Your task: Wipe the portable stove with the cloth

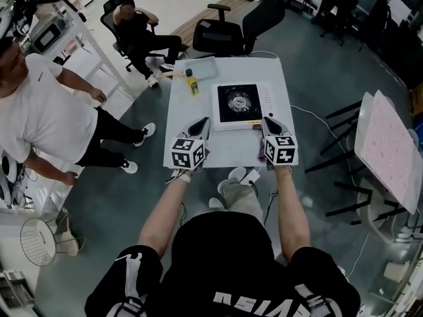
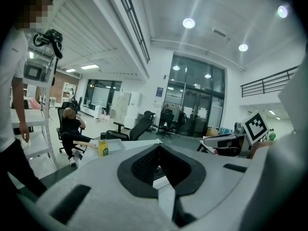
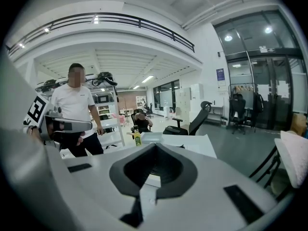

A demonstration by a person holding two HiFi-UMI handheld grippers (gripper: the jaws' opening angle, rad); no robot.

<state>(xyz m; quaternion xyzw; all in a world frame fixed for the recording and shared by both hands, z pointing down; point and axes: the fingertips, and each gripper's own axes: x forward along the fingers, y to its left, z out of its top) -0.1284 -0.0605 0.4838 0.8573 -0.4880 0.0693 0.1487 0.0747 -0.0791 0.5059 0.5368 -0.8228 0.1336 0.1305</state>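
Observation:
The portable stove [image 1: 238,104] is white with a black burner plate and stands on the white table [image 1: 182,114], right of its middle. My left gripper [image 1: 202,125] [image 2: 159,147] hangs above the table's near part, just left of the stove, with its jaws together and nothing between them. My right gripper [image 1: 269,124] [image 3: 155,145] hangs over the stove's near right corner, shut and empty too. A pale grey flat thing [image 1: 199,67] [image 3: 151,137], perhaps the folded cloth, lies at the table's far edge.
A yellow bottle [image 1: 192,82] [image 2: 103,147] [image 3: 137,138] stands left of the stove near the far edge. Office chairs [image 1: 225,35] stand behind the table, one with a seated person [image 1: 142,35]. Another person [image 1: 46,111] stands at the left. A tilted board [image 1: 386,147] stands at the right.

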